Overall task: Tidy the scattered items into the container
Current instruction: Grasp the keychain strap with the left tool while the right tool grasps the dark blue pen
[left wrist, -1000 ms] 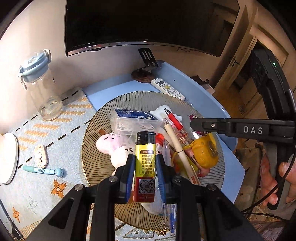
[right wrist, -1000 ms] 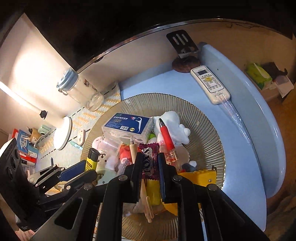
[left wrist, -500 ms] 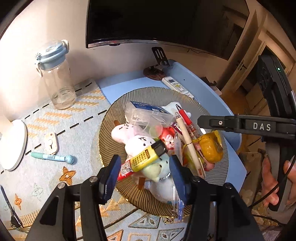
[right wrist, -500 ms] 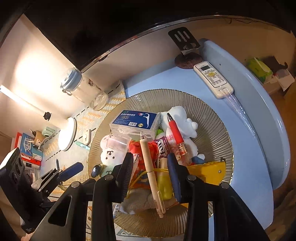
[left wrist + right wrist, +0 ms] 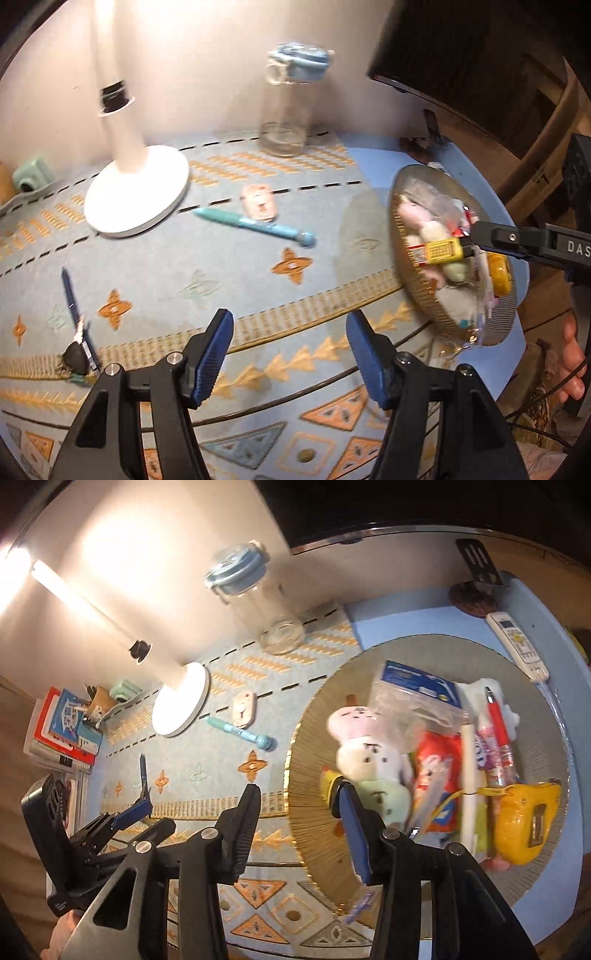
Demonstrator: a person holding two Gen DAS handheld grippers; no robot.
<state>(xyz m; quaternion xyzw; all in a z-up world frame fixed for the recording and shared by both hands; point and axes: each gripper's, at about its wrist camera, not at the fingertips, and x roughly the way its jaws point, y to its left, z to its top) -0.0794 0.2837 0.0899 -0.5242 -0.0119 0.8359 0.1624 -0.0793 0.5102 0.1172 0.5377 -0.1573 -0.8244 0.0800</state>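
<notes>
Left gripper (image 5: 288, 354) over patterned mat (image 5: 207, 280), jaws just been opening, nothing between them. Teal pen (image 5: 255, 225) beside pink tag (image 5: 259, 202). Basket (image 5: 421, 288) at right, yellow lighter (image 5: 439, 252) on top. Dark pen (image 5: 75, 314) far left.

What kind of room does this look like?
Probably a living room or study at home: a monitor or TV against the wall, a desk lamp, an air-conditioner remote and stacked books.

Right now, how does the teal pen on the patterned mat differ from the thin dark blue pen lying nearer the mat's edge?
The teal pen is thick and pale, with a rounded bulb at one end; the dark blue pen is slim and dark. The teal pen lies beside the pink oval tag; the dark blue pen lies apart, near a small dark lump. Both lie flat on the mat, outside the bowl.
</notes>
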